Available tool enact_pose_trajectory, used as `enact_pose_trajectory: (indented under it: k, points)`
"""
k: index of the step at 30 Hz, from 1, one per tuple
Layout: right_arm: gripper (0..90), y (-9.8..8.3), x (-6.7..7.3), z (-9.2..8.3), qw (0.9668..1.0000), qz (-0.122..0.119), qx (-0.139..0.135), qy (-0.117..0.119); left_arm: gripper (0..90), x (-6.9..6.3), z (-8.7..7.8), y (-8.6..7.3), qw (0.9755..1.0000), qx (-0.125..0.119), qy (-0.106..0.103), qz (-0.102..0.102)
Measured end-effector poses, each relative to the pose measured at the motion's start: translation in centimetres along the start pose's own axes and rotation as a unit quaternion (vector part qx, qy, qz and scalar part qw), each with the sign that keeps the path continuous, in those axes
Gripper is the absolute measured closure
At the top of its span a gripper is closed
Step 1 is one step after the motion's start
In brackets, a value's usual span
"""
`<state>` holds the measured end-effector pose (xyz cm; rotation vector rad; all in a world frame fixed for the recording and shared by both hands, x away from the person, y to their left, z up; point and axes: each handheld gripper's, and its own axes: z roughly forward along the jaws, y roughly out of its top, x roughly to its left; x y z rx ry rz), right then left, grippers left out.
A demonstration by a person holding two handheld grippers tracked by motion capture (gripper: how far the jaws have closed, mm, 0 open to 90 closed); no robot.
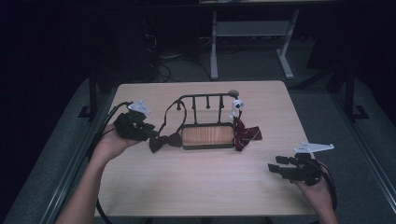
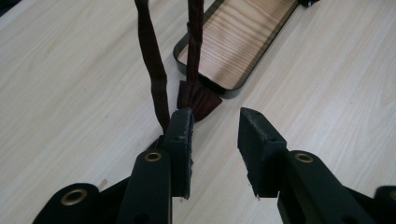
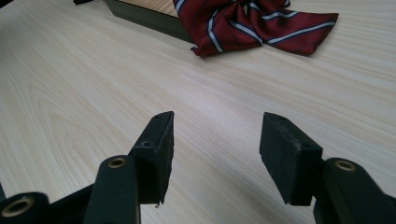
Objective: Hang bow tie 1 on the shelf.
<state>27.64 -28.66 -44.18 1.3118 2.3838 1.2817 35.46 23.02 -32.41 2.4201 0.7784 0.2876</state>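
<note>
A black wire rack (image 1: 205, 96) rises from a wooden base tray (image 1: 208, 135) at the table's middle. A dark bow tie (image 1: 164, 141) lies left of the base, and its strap (image 1: 170, 114) loops up to the rack's left hook. My left gripper (image 1: 150, 133) points at it from the left, jaws open. In the left gripper view, my left gripper (image 2: 215, 126) has only bare table between its jaws, with the dark bow tie (image 2: 201, 100) and its strap (image 2: 154, 70) just past one fingertip. A red striped bow tie (image 1: 247, 134) (image 3: 252, 23) lies at the base's right end. My right gripper (image 1: 276, 168) (image 3: 217, 135) stands open and empty over the table's right front.
A white clasp (image 1: 236, 106) hangs at the rack's right end. The base tray's wooden panel (image 2: 238, 37) lies beyond the dark tie, and its dark rim (image 3: 144, 16) shows far off. A white desk frame (image 1: 252, 42) stands behind the table on dark floor.
</note>
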Motion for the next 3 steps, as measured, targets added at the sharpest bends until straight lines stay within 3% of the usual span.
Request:
enact_pose_trajectory:
  k: [3]
  points:
    - [44.8, 0.01, -0.04, -0.03, 1.0000, 0.000, -0.001, 0.000, 64.0, -0.40, 0.25, -1.01, 1.0000, -0.003, 0.000, -0.003]
